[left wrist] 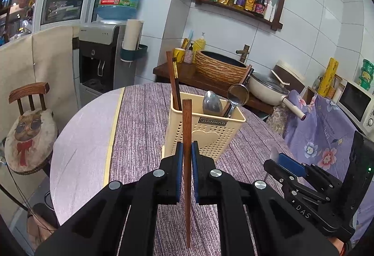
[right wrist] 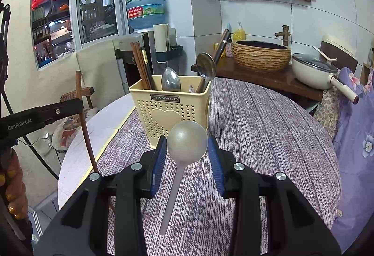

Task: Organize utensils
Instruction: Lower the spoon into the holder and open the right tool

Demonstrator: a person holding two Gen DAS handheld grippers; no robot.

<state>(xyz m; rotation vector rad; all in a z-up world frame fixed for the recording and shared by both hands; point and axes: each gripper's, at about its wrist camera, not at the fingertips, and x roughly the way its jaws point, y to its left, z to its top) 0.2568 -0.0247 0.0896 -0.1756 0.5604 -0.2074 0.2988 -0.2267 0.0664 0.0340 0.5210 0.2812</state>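
Two handheld claws are hovering over a round desk (right wrist: 268, 115) covered with a purple striped cloth, in a tiled kitchen.

The left claw (left wrist: 187, 153) is pinching a single brown wooden chopstick (left wrist: 187, 129) between its blue pads. Its jaws are nearly closed on the stick, which is standing almost upright, its top end rising above the pads and its lower end hanging below them, above the cloth.

The right claw (right wrist: 187, 151) is holding a silver spoon (right wrist: 187, 139) by the round bowl, which is sitting between the two blue pads with the jaws part-way open around it. The spoon's bowl is facing the camera and its handle is hanging down toward the cloth.

Just beyond both claws, a cream plastic caddy (right wrist: 168, 106) with small perforations and a heart shape on its front is standing upright on the cloth. Inside it, several dark chopsticks (right wrist: 142, 64) are leaning in the left part, a grey spoon (right wrist: 171, 80) is standing bowl-up in the middle, and a ladle (right wrist: 205, 66) with a wooden handle is leaning out toward the right.

In the right wrist view, the left claw is showing at the left edge with its chopstick.
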